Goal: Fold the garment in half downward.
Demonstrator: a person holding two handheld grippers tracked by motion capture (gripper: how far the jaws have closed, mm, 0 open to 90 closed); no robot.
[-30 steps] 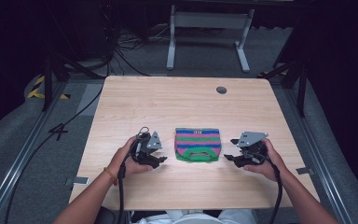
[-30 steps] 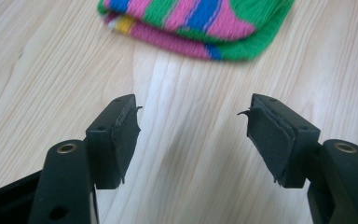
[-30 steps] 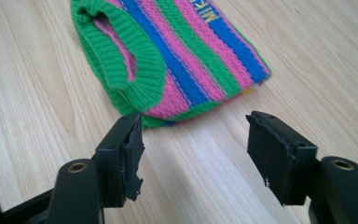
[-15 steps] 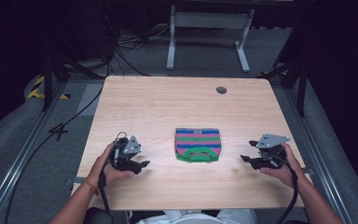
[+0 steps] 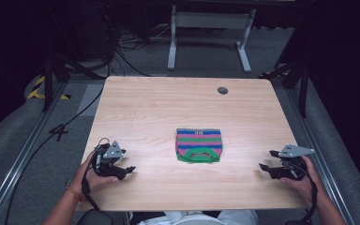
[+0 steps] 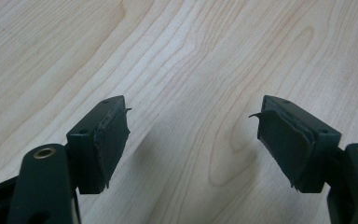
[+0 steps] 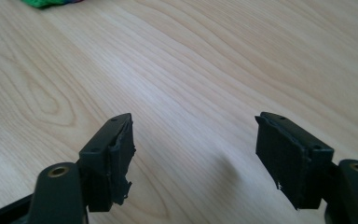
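Observation:
A small knitted piece (image 5: 198,145) in pink, blue and green stripes lies flat on the wooden table (image 5: 168,108), front of centre. My left gripper (image 5: 124,169) rests low near the front left edge, well left of the piece. Its jaws stand open over bare wood (image 6: 189,116) and have just been opening. My right gripper (image 5: 265,161) sits near the front right edge, well right of the piece. It is open too (image 7: 193,123), its jaws have just been opening, and nothing is between them. A green corner of the knitted piece (image 7: 51,3) peeks in at the top left of the right gripper view.
A round cable hole (image 5: 222,90) sits near the table's back right. Beyond the table stand a grey metal stand (image 5: 208,28) and black stand legs, with cables on the floor (image 5: 122,56). Rails run along both sides of the table.
Both hands have drawn apart from beside the knitted piece, outward and toward the table's front edge. The piece has stayed where it lay.

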